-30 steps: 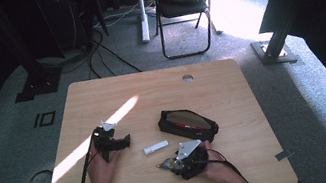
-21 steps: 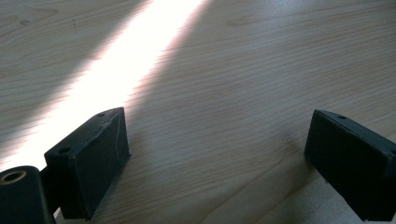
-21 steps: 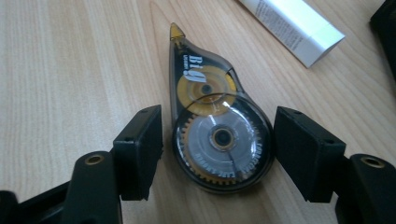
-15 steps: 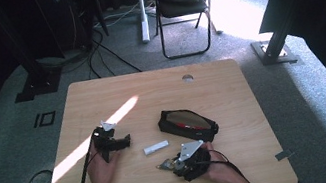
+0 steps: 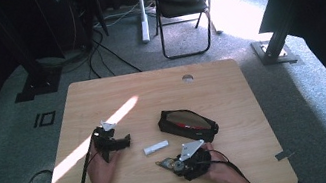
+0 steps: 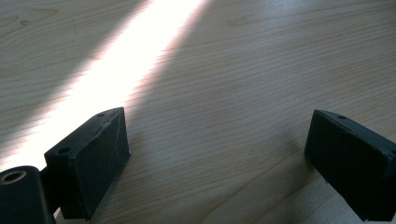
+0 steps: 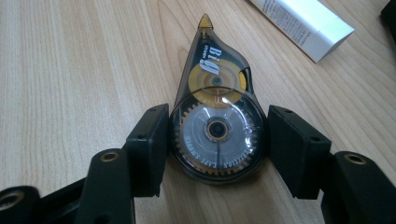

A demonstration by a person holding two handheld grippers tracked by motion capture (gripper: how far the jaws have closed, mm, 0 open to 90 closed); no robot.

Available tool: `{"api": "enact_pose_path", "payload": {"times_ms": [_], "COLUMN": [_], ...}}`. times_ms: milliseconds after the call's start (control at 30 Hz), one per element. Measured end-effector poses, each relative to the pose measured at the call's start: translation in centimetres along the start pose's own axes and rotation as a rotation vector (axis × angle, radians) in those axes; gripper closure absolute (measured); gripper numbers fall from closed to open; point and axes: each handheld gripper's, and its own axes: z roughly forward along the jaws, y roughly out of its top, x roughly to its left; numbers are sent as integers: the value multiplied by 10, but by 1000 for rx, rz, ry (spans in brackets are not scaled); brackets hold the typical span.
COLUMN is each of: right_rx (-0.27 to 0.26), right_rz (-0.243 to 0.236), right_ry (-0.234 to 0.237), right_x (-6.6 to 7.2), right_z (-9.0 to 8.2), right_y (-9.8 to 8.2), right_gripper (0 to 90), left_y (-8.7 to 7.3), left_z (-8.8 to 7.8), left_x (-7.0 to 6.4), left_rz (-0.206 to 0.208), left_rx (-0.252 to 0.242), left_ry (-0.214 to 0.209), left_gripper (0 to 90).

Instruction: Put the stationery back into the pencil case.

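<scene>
My right gripper (image 7: 217,135) has its jaws around the tape roller (image 7: 215,121). They have just been closing. The left pad looks to touch the round case while the right pad sits just beside it, so I count them as apart, not clamped. The roller lies flat on the table (image 7: 70,70), wide round end between my jaws, pointed tip away from me, toward the white tube (image 7: 303,23) lying near it. From above, the roller (image 5: 166,163) sits just off my gripper's (image 5: 176,163) front, with the black case (image 5: 188,125) beyond.

I judge the roller light, stiff and smooth plastic. Its curved sides could squirt out of a pinch, so I should grip across the widest part, squarely.

My left gripper (image 6: 219,154) has its jaws wide apart over bare wood, holding nothing.
</scene>
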Motion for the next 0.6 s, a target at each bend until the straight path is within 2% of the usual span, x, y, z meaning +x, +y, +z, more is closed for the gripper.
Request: {"api": "enact_pose_path", "payload": {"times_ms": [167,600], "right_rx": [1,-24], "right_rz": [-1,14], "right_ry": [-23,-35], "right_x": [0,-2], "right_z": [0,-5], "right_y": [1,2], "right_gripper": [412,412], "left_y": [0,0], "left_z": [0,0], "left_x": [0,0], "left_rz": [0,0], "left_rx": [0,0], "left_ry": [0,0], "left_gripper": [65,65]}}
